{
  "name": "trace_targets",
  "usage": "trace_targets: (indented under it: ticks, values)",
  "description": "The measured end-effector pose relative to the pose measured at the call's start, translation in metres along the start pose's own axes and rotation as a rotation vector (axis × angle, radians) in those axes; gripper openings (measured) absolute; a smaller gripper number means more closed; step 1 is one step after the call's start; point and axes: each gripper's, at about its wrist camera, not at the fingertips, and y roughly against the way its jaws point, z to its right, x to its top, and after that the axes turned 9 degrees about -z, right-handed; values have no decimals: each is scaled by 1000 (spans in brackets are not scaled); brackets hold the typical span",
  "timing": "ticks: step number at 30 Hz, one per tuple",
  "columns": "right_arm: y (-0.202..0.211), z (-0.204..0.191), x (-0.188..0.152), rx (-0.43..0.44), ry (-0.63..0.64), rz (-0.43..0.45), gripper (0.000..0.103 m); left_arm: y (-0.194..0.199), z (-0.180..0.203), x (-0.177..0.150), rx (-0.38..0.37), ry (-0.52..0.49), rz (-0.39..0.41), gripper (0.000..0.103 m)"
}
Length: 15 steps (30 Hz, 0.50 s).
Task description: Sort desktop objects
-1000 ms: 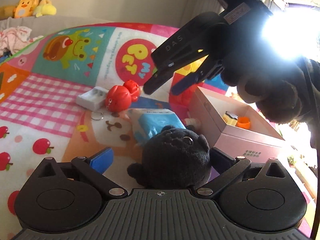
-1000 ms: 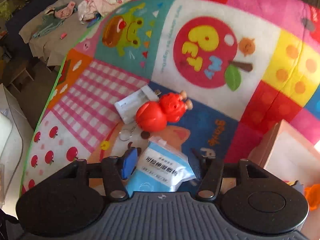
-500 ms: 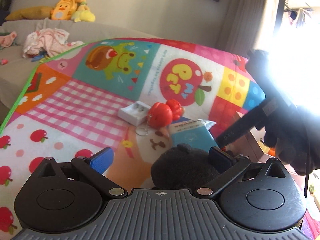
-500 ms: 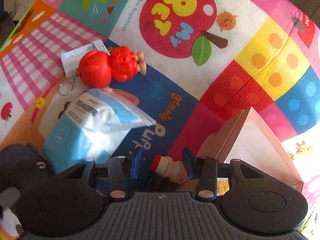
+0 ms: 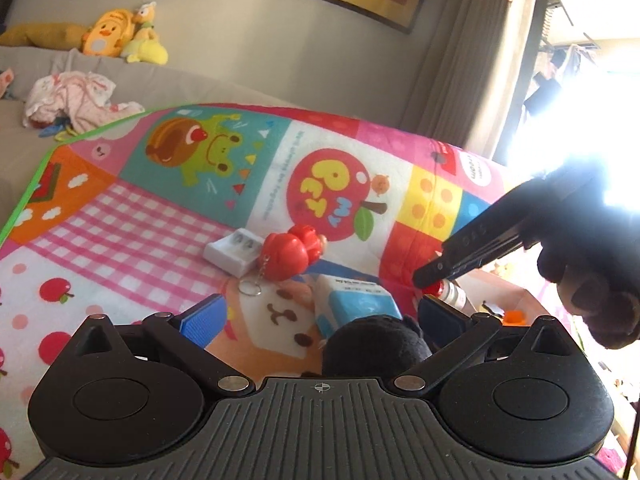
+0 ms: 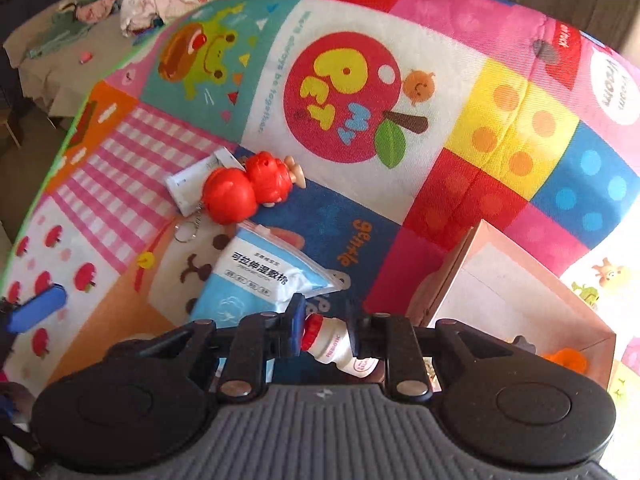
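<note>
A: What did the left wrist view show?

B: The left gripper (image 5: 320, 312) hovered over a bright patchwork play mat (image 5: 132, 216), its jaws spread wide. A black plush toy (image 5: 376, 344) sat low between them; I could not tell whether either finger touched it. Just beyond lay a blue and white wipes packet (image 5: 356, 300). Farther off, a red figure keychain (image 5: 290, 254) rested against a white battery charger (image 5: 234, 250). On the right, the right gripper (image 5: 434, 276) reached down in a dark gloved hand (image 5: 588, 280), its tips at a small white bottle with a red cap (image 5: 450, 294). A pink box (image 5: 504, 300) stood just behind, strong window glare above it.

A: And the right wrist view?

B: The right gripper (image 6: 323, 322) had its jaws pinched on the small bottle (image 6: 340, 348), which lay tilted between the fingers, cap to the left. The wipes packet (image 6: 260, 280) was just to the left and beyond. Farther still were the red keychain (image 6: 244, 190) and the charger (image 6: 188, 184), touching. The open pink box (image 6: 516, 292) sat near right, with something orange (image 6: 566, 360) inside. One blue pad of the left gripper (image 6: 36, 314) showed at the far left edge.
</note>
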Motion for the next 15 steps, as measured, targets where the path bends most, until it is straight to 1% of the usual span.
trace_targets:
  ticks: [2, 4, 6, 10, 13, 15]
  values:
    - [21, 9, -18, 94, -48, 39, 21, 2, 5, -2, -24, -29, 4, 103]
    - [38, 22, -44, 202, -107, 73, 21, 2, 9, -3, -45, -47, 4, 103]
    - [43, 36, -74, 292, -167, 95, 21, 4, 15, -3, -54, -61, -3, 103]
    - [33, 59, -141, 369, -284, 92, 21, 14, 30, -6, -62, -91, 2, 103]
    - [16, 81, -181, 417, -391, 86, 21, 19, 47, -11, -96, -124, -29, 103]
    - [9, 94, -203, 433, -445, 103, 22, 22, 61, -16, -110, -167, -51, 103]
